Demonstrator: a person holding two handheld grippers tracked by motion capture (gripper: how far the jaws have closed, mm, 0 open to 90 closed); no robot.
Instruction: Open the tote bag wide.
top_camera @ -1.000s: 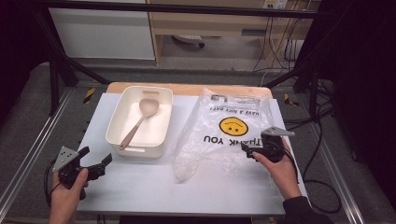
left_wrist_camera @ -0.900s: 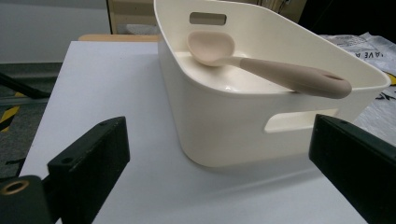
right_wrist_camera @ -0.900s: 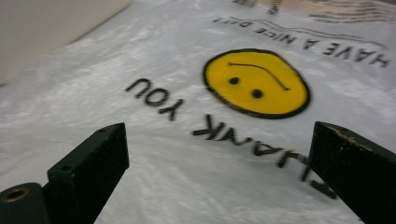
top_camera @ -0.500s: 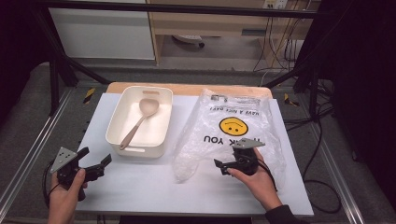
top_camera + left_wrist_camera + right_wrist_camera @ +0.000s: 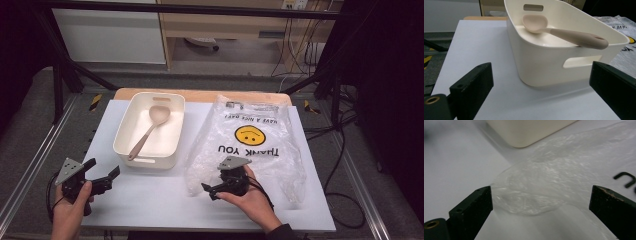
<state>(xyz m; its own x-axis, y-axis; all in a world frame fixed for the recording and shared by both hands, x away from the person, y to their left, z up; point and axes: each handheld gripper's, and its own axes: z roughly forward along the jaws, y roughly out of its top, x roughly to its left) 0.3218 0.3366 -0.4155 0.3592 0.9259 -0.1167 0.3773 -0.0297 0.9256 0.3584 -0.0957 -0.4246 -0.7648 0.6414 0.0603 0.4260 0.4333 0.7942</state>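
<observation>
A cream tub (image 5: 172, 107) stands on the white table with a beige spoon (image 5: 146, 134) leaning inside it. To its right lies a clear plastic bag (image 5: 260, 150) printed with a yellow smiley and "THANK YOU". My left gripper (image 5: 105, 168) is open near the front left, jaws aimed at the tub (image 5: 544, 65) and spoon (image 5: 574, 37). My right gripper (image 5: 208, 191) is open at the bag's near left corner. In the right gripper view the bag's crumpled edge (image 5: 536, 200) lies between the wide jaws, and whether they touch it is unclear.
The white table top (image 5: 150, 200) has bare surface along the front and at the left of the tub. A wooden strip (image 5: 200, 95) runs along the far edge. Metal rails (image 5: 30, 165) flank the table, and cables hang at the right.
My right gripper has travelled left and nearer, from the bag's right side to its near left corner. The left gripper has stayed put.
</observation>
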